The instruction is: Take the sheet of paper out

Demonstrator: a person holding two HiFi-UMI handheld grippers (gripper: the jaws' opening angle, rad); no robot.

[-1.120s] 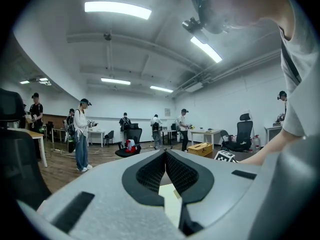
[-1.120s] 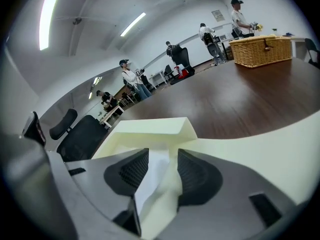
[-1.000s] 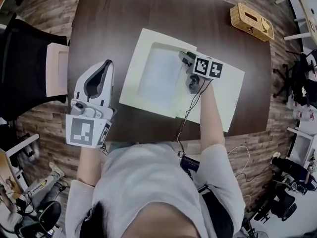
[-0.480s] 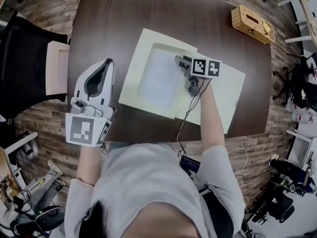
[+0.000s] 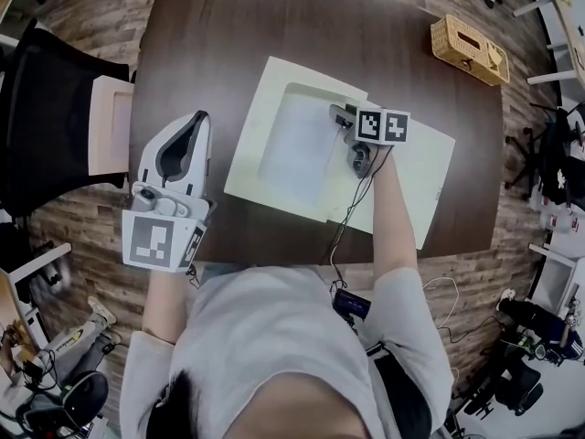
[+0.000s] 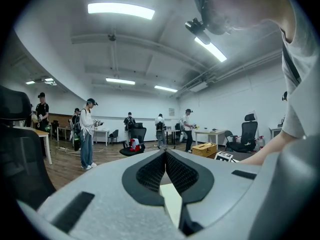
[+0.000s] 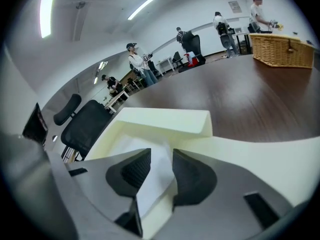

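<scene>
A shallow cream box lies open on the dark wooden table, with a white sheet of paper lying in it. My right gripper points down at the box's right inner edge. In the right gripper view its jaws are closing with a gap left, and a raised edge of the paper stands between the pads, not pinched. My left gripper hovers level, left of the box, shut and holding nothing.
The box's cream lid lies flat to the right, under my right forearm. A wicker basket sits at the table's far right corner. A black office chair stands at the left edge. Several people stand far off across the room.
My right gripper has shifted and tipped slightly at the box's right edge. The left gripper has stayed still.
</scene>
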